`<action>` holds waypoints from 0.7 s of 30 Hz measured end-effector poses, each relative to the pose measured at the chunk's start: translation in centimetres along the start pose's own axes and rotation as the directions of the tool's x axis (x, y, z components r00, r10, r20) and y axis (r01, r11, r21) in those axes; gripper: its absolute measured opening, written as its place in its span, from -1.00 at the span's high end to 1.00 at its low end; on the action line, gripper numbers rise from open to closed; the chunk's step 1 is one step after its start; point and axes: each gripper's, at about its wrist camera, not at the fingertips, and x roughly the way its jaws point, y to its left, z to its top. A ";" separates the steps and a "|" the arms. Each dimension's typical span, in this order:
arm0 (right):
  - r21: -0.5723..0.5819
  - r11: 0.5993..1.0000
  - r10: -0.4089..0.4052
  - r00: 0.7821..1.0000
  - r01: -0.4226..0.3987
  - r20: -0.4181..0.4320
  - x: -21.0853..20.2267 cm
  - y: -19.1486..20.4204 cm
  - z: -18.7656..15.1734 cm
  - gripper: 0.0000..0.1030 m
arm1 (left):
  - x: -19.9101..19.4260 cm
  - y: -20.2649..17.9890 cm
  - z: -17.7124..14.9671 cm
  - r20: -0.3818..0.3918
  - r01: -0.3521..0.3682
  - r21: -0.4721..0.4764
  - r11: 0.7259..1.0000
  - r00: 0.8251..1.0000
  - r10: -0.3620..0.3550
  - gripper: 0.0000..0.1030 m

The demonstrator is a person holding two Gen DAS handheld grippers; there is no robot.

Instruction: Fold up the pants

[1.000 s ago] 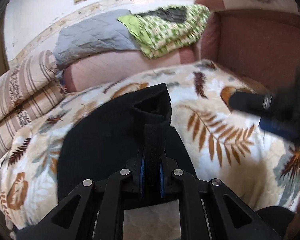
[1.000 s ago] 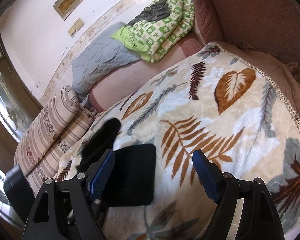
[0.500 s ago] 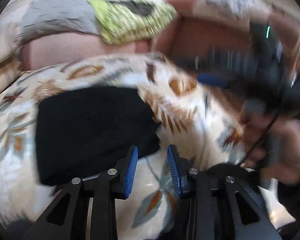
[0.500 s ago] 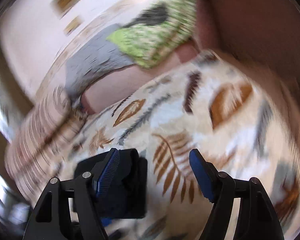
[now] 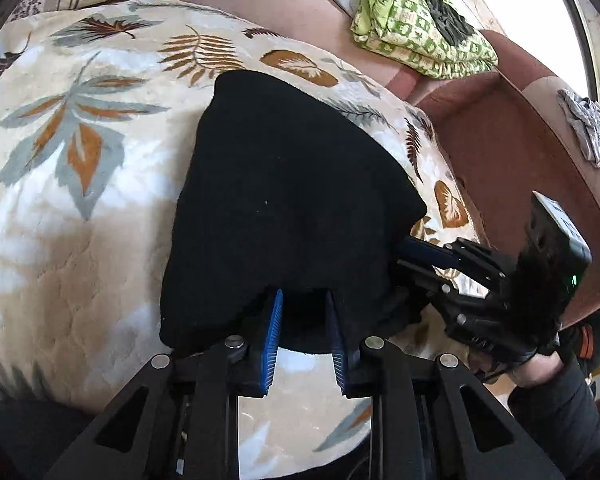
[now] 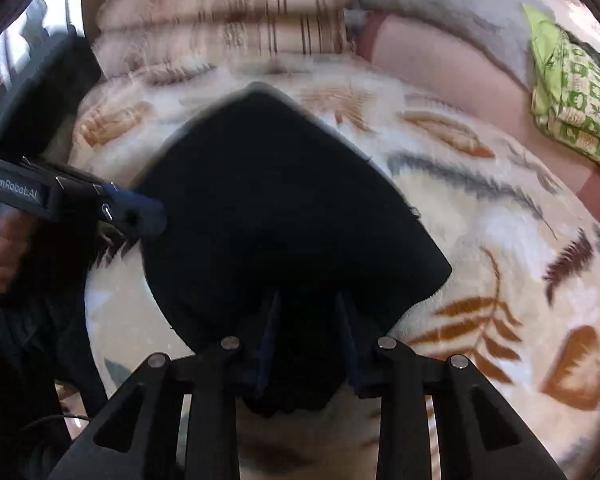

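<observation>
The black pants [image 5: 292, 184] lie folded in a flat block on the leaf-print blanket [image 5: 80, 220]. My left gripper [image 5: 302, 300] is at their near edge. Its jaws are closing, with a fold of black cloth between the blue pads. My right gripper [image 5: 412, 256] reaches into the block's right side. In the right wrist view the pants [image 6: 284, 200] fill the middle. The right gripper [image 6: 306, 300] is closing its jaws around their near edge, with cloth between the fingers. The left gripper [image 6: 148, 216] comes in from the left. Cloth hides all fingertips.
A green patterned cloth [image 5: 416, 28] lies on the sofa back, and striped cushions [image 6: 240, 32] sit beyond the blanket [image 6: 500, 240]. The brown sofa arm [image 5: 508, 148] holds a grey garment [image 5: 592, 132]. A person's hand [image 5: 540, 368] holds the right gripper.
The left gripper let go of the raised strip of pants, which now lie flat. Both grippers swung round and down to the block's edges. The right jaws narrowed a lot.
</observation>
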 end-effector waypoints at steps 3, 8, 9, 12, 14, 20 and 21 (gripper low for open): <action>0.027 0.999 0.018 1.000 -0.018 0.022 -0.5 -0.1 -0.1 0.44 | -1.5 0.6 1.0 -0.011 0.042 -0.050 0.998 0.999 -0.043 0.59; 0.054 0.998 0.006 0.991 -0.014 0.137 -3.9 -0.6 2.5 0.45 | -4.5 -1.1 6.9 0.177 0.027 0.050 0.998 0.984 -0.035 0.41; 0.058 0.998 -0.008 0.986 -0.002 0.167 -4.2 -0.7 3.2 0.45 | -3.9 -1.3 7.7 0.172 0.032 0.051 0.998 0.984 -0.041 0.41; 0.039 0.999 -0.033 0.989 0.027 0.146 -2.1 -1.3 4.9 0.41 | 1.7 -0.4 10.5 0.056 -0.011 0.007 1.000 0.998 0.011 0.42; 0.018 0.998 -0.064 0.997 0.064 0.029 1.4 -1.9 4.4 0.42 | 5.1 0.7 10.6 0.002 -0.071 -0.024 0.997 0.997 0.072 0.40; 0.116 0.991 -0.062 0.998 0.059 0.024 3.0 -3.3 2.8 0.39 | 6.2 0.5 10.7 0.034 -0.087 0.012 0.996 0.996 0.086 0.36; 0.124 0.990 -0.064 0.998 0.061 0.015 2.9 -3.3 2.9 0.39 | 5.9 0.4 10.3 0.048 -0.083 0.014 0.996 0.995 0.082 0.37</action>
